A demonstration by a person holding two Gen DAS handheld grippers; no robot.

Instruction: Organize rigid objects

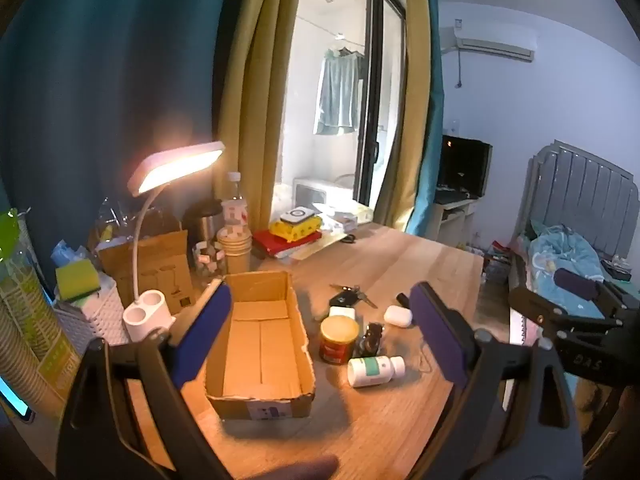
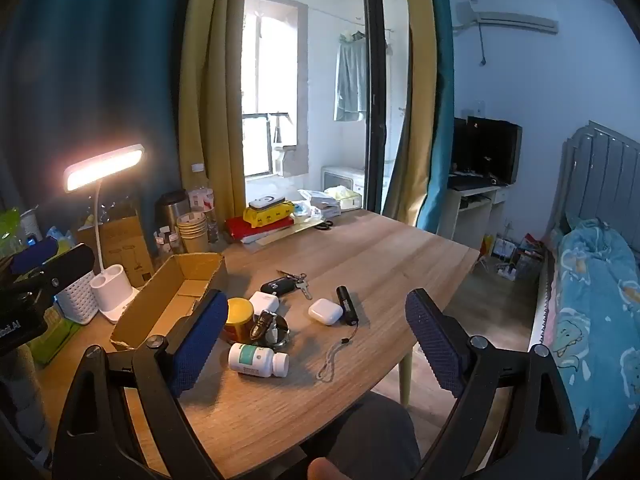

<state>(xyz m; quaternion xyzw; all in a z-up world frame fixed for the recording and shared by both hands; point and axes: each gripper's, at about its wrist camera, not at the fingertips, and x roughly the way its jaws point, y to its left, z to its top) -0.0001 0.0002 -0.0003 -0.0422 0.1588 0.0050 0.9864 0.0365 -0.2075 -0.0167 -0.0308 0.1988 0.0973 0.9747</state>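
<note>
Table (image 2: 360, 248): wooden top, carrying all task items; clutter along its far-left edge.

Cardboard box (image 1: 260, 344): open, empty, lying lengthwise on the table just left of the small items.

Left hand-held gripper (image 1: 320, 332): blue-padded jaws spread wide apart, nothing between the pads; held above the table, framing the box and the item cluster.

Right hand-held gripper (image 2: 316, 336): jaws likewise fully apart, gripping nothing; held above the table's near edge over the cluster.

Desk lamp (image 1: 176, 166): lit, white, its base (image 1: 144, 314) beside the box's left wall.

Red tin (image 1: 339, 340): yellow lid, upright, just right of the box.

Pill bottle (image 2: 258, 360): white with green label, lying on its side in front of the tin.

Watch (image 2: 268, 330): between tin and bottle.

White charger block (image 2: 264, 303): behind the tin.

Earbud case (image 2: 325, 311): white, right of the cluster.

Black flashlight (image 2: 346, 305): lying just right of the case; its wrist cord (image 2: 332, 358) trails toward the near edge.

Car key with keys (image 2: 290, 283): farthest back of the group.
</note>
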